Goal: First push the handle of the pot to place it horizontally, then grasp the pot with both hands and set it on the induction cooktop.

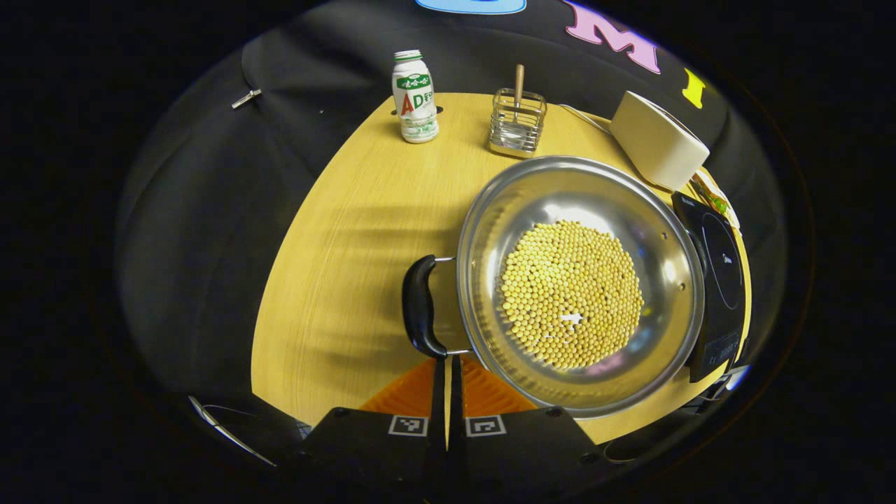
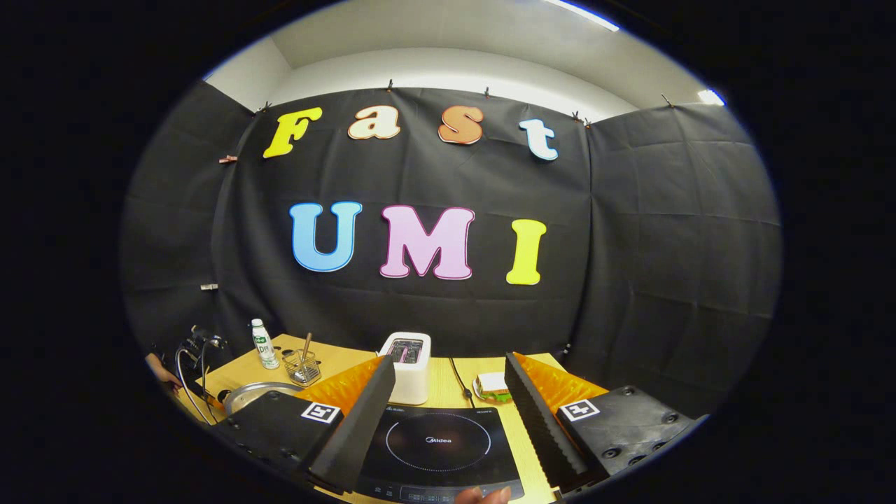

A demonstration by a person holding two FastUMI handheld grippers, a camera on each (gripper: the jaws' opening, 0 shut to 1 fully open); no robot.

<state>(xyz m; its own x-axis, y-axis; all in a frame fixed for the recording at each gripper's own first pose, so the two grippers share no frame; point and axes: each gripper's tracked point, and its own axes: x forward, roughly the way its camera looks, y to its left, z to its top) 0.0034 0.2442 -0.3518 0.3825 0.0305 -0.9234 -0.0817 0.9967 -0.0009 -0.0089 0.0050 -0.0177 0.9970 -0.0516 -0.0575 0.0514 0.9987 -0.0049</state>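
**Two grippers: one pressed closed at the pot handle, one spread above the cooktop**

Two fingers of the left gripper (image 1: 446,364) stood at the bottom centre of the left gripper view, drawn together with only a hairline gap between them and nothing clamped inside. Their tips reached the lower end of the pot's black handle (image 1: 420,306); whether they actually touched it could not be told. That handle lay out to the left of the pot (image 1: 581,283), near the middle of the frame, joined to the rim by two thin metal rods. The steel pot sat on the wooden table (image 1: 350,238) with a round bed of yellow beans (image 1: 570,294) across its bottom. Just right of the pot, at the frame's right edge, lay the black induction cooktop (image 1: 721,273), the pot's rim overlapping its near side in the picture. Toward the top of the frame stood a white bottle (image 1: 415,98), a wire basket (image 1: 518,122) with a wooden stick in it, and a white toaster (image 1: 658,140).

In the right gripper view, the right gripper (image 2: 448,427) was released, its fingers splayed wide at the bottom with nothing between them. The induction cooktop (image 2: 437,444) showed between them, below. A fingertip (image 2: 483,495) showed at the bottom edge. A sandwich (image 2: 493,386) lay on the table at centre right.
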